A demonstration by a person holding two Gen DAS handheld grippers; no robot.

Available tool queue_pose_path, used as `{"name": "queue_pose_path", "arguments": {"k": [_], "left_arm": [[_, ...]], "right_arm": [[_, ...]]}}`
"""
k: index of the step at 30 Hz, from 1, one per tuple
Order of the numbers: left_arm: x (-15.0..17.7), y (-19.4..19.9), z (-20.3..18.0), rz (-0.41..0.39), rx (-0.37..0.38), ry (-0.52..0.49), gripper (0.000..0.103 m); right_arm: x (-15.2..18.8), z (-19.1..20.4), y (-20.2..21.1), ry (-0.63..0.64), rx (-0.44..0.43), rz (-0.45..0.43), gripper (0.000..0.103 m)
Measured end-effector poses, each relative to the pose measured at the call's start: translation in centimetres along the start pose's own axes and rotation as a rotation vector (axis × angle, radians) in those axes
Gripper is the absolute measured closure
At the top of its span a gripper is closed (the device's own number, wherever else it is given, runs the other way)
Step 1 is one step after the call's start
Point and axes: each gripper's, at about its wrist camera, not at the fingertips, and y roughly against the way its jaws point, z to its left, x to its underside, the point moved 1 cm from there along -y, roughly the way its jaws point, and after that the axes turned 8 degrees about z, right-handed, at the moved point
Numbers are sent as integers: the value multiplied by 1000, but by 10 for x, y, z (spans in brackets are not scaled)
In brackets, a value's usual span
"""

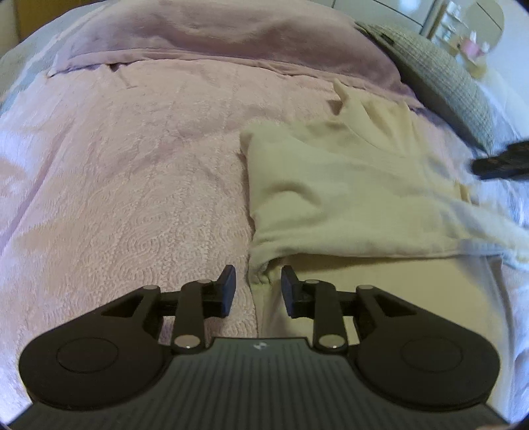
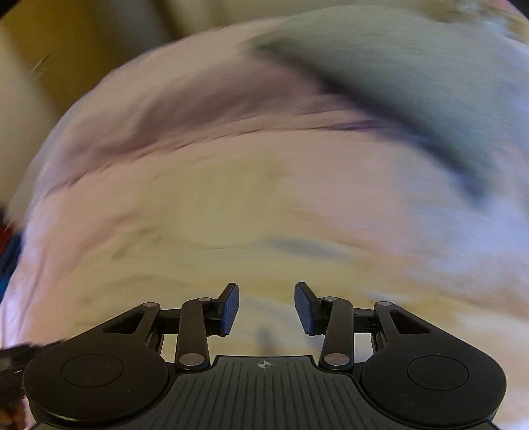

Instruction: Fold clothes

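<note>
A cream garment lies partly folded on a pink bedspread, its top layer doubled over a flat lower layer. My left gripper hovers at the garment's near left corner with its jaws apart. The folded corner sits just ahead of the gap and the pads do not press on it. The right wrist view is smeared by motion. There my right gripper stands open over cream cloth with nothing between its fingers. A dark blurred shape at the right edge of the left wrist view looks like the other gripper.
A mauve blanket is bunched across the far side of the bed. A grey knitted pillow lies at the far right, also seen as a blurred grey pillow. White furniture stands beyond it. Pink bedspread extends left of the garment.
</note>
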Motion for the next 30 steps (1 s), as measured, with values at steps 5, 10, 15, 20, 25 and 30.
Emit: {"name": "queue_pose_path", "arguments": {"k": [5, 10, 15, 20, 25, 30], "left_arm": [[-10, -1, 12, -4, 89, 63, 97], [-36, 15, 45, 59, 258, 110, 72], [-83, -4, 98, 124, 276, 174, 71], [-126, -27, 123, 213, 300, 180, 71], [-152, -39, 125, 277, 359, 124, 71], [-166, -61, 126, 329, 433, 161, 71]], "right_arm": [[-33, 76, -57, 166, -94, 236, 62], [-25, 100, -68, 202, -91, 287, 62], [35, 100, -51, -117, -225, 243, 62], [102, 131, -52, -284, -219, 190, 62], [103, 191, -63, -85, -141, 78, 62], [101, 215, -84, -57, -57, 7, 65]]}}
